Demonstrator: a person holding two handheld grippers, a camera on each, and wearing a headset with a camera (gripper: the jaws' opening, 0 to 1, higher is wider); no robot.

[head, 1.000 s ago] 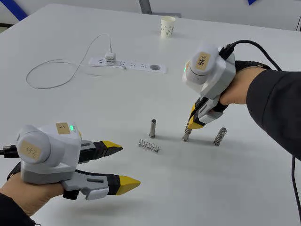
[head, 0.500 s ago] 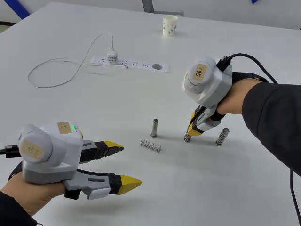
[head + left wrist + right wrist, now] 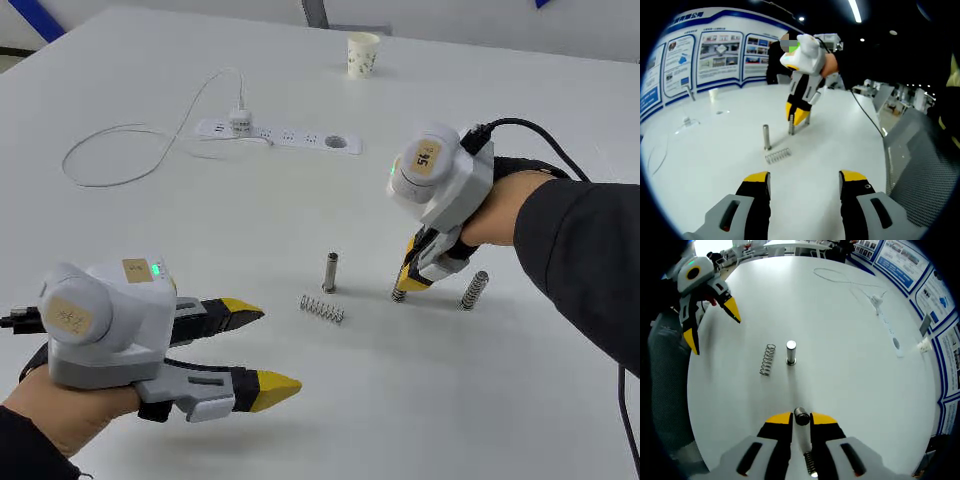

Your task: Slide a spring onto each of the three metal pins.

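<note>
Hovering over the near left of the white table (image 3: 150, 230), the left gripper (image 3: 262, 346) points right with its yellow-tipped claw spread wide and nothing between the tips. Far beyond it, a white cable (image 3: 120, 135) loops across the tabletop to a power strip (image 3: 275, 136).

Near the middle of the table a loose spring (image 3: 322, 309) lies flat on its side. Just beyond it, close but not touching, a bare pin (image 3: 330, 271) stands upright with no spring on it. A paper cup (image 3: 363, 54) stands well apart at the far edge.

Right of the bare pin is the middle pin (image 3: 399, 293), also upright, with coils showing around its lower end. The right gripper (image 3: 411, 270) comes down on it from the right. In the right gripper view its claw is drawn nearly together, one tip on each side of the pin's round top. Whether the tips actually pinch the pin cannot be told.

Just right of that gripper stands the third pin (image 3: 471, 290), with a spring covering its whole length.
</note>
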